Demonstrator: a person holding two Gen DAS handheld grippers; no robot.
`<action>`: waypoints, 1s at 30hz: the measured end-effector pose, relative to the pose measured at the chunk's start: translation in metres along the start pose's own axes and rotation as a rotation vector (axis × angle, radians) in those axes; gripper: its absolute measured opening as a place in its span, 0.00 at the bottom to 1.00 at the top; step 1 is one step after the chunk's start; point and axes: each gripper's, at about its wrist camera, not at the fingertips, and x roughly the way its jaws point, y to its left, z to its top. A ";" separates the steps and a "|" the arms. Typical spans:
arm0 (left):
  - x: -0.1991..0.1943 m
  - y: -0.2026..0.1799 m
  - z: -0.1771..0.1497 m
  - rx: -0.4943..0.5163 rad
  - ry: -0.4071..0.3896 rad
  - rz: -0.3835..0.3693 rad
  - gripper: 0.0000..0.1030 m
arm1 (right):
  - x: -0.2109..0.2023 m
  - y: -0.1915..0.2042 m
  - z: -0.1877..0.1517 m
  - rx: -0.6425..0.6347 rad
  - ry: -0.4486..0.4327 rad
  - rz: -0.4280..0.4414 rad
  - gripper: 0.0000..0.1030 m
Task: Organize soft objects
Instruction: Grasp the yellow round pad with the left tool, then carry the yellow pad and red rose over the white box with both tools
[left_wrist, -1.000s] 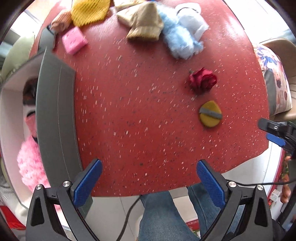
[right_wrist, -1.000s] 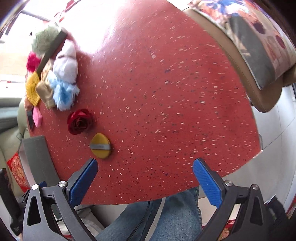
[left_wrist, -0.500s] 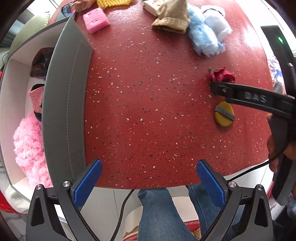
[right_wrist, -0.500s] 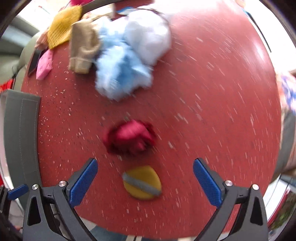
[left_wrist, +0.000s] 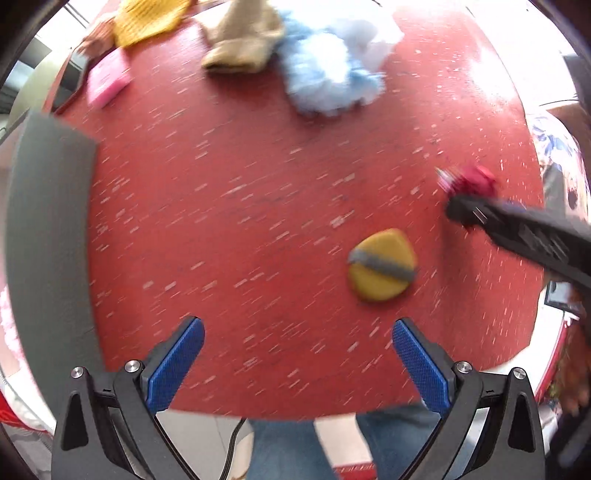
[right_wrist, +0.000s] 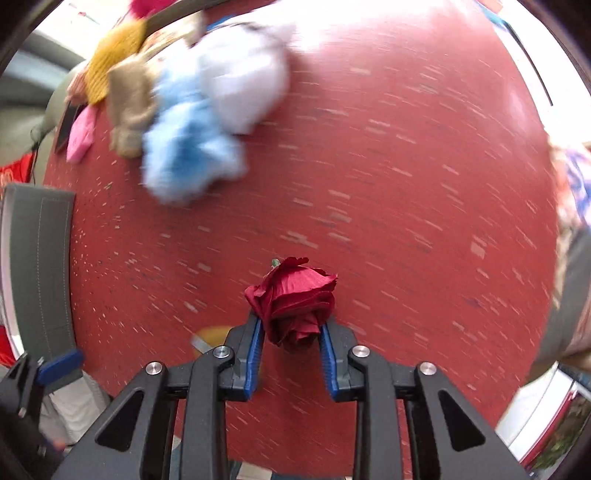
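Rose (right_wrist: 295, 302) pinched between the just-closed blue pads of the right gripper (right_wrist: 291, 354), left gripper (left_wrist: 297, 363) spread.

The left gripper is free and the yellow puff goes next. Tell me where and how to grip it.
Grip the yellow puff across its rounded edges, coming straight down from above. It lies flat on the red table, so only its rim gives purchase. Set the left gripper with one pad on each side of the grey band. Pinching under that band may also work, but blur hides how loose it is.
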 end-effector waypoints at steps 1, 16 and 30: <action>0.005 -0.008 0.004 -0.003 -0.009 0.003 1.00 | -0.005 -0.012 -0.005 0.014 0.002 -0.001 0.29; 0.048 -0.053 0.022 -0.080 -0.071 0.054 1.00 | -0.023 -0.076 -0.050 -0.006 0.039 0.009 0.31; 0.024 -0.061 0.017 -0.019 -0.035 0.015 0.48 | -0.054 -0.082 -0.043 -0.044 0.023 0.068 0.31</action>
